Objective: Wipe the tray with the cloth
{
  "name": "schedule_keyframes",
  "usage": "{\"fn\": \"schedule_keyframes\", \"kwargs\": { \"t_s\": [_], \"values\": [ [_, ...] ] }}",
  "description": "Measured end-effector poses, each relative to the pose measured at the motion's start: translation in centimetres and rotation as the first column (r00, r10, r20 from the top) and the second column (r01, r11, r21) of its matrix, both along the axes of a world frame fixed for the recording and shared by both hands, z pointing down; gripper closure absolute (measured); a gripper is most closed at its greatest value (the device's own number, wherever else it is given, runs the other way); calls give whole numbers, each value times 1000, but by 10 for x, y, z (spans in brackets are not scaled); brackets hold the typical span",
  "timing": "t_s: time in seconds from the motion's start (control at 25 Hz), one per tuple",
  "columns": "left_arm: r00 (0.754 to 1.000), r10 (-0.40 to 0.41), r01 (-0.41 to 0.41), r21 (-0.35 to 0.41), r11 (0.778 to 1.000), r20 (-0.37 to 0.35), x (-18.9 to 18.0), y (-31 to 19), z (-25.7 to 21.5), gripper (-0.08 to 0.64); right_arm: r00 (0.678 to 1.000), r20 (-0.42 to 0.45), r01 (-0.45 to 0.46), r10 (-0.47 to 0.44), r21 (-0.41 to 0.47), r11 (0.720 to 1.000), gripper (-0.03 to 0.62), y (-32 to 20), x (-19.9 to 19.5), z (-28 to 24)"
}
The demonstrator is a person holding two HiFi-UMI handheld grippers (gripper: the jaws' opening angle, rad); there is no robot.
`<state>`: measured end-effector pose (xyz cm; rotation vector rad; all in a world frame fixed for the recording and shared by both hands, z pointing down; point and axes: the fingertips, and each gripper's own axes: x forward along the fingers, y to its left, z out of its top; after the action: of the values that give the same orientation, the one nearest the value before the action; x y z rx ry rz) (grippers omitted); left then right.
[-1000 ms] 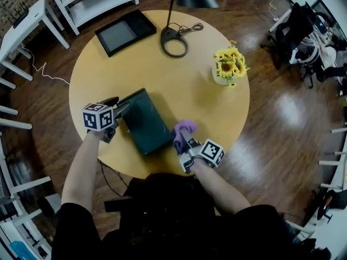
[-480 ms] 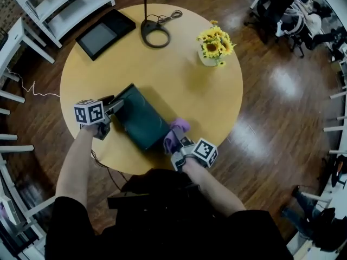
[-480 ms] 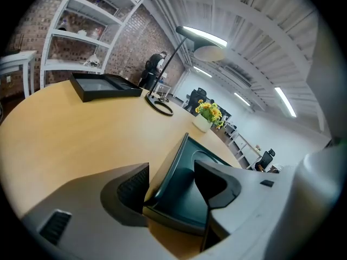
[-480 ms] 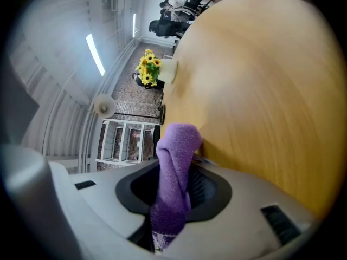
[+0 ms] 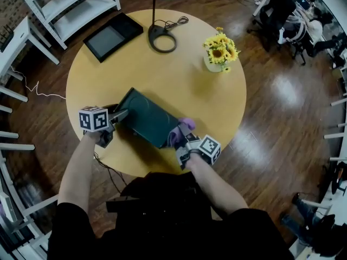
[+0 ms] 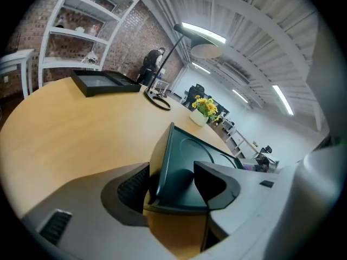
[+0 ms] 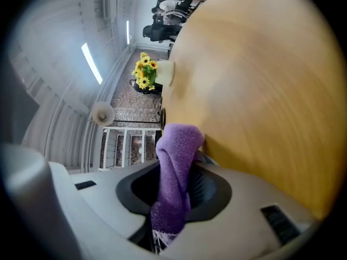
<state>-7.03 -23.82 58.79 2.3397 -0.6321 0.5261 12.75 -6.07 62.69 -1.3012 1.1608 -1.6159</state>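
The dark green tray (image 5: 145, 121) lies on the round wooden table (image 5: 179, 85), near its front edge. My left gripper (image 5: 121, 115) is shut on the tray's left corner; in the left gripper view the rim (image 6: 162, 161) sits pinched between the two jaws of that gripper (image 6: 172, 179). My right gripper (image 5: 183, 138) is shut on a purple cloth (image 5: 181, 129), which bunches up against the tray's right end. In the right gripper view the cloth (image 7: 176, 156) stands up out of that gripper (image 7: 174, 186), over bare tabletop.
A second, black tray (image 5: 112, 35) lies at the table's far left. A lamp base (image 5: 162, 38) with its cable sits at the back, and a vase of sunflowers (image 5: 218, 53) at the back right. White shelving (image 5: 65, 4) stands beyond the table.
The tray has turned a little on the table in my left gripper's hold. The right gripper and cloth have come in against the tray's right end.
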Motion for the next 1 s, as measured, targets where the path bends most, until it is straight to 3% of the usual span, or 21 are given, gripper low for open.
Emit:
{"fn": "schedule_keyframes", "kwargs": {
  "t_s": [0.24,0.4,0.48,0.6,0.68,0.84,1.0],
  "values": [
    [994,-75,70,-63,996,-76,-10,51,0,307,982,-117,147,-146,4,989,488,-83,56,2],
    [979,-167,158,-88,984,-117,-9,91,-4,308,933,-137,329,-333,-50,943,486,-126,57,-1],
    [971,-195,180,-113,977,-140,-4,111,-5,333,878,-185,437,-442,-70,897,486,-145,55,-6],
    [954,-248,223,-154,963,-167,-2,136,-4,336,750,-302,588,-588,-101,802,486,-165,43,-10],
    [941,-289,260,-168,951,-177,-6,144,-1,345,700,-330,640,-633,-101,761,486,-168,34,-10],
    [923,-335,304,-176,936,-191,-12,146,3,357,706,-340,640,-621,-70,765,486,-153,32,-10],
    [935,-308,282,-160,946,-174,-11,144,4,357,743,-305,610,-596,-57,790,486,-124,40,-6]
  ]
}}
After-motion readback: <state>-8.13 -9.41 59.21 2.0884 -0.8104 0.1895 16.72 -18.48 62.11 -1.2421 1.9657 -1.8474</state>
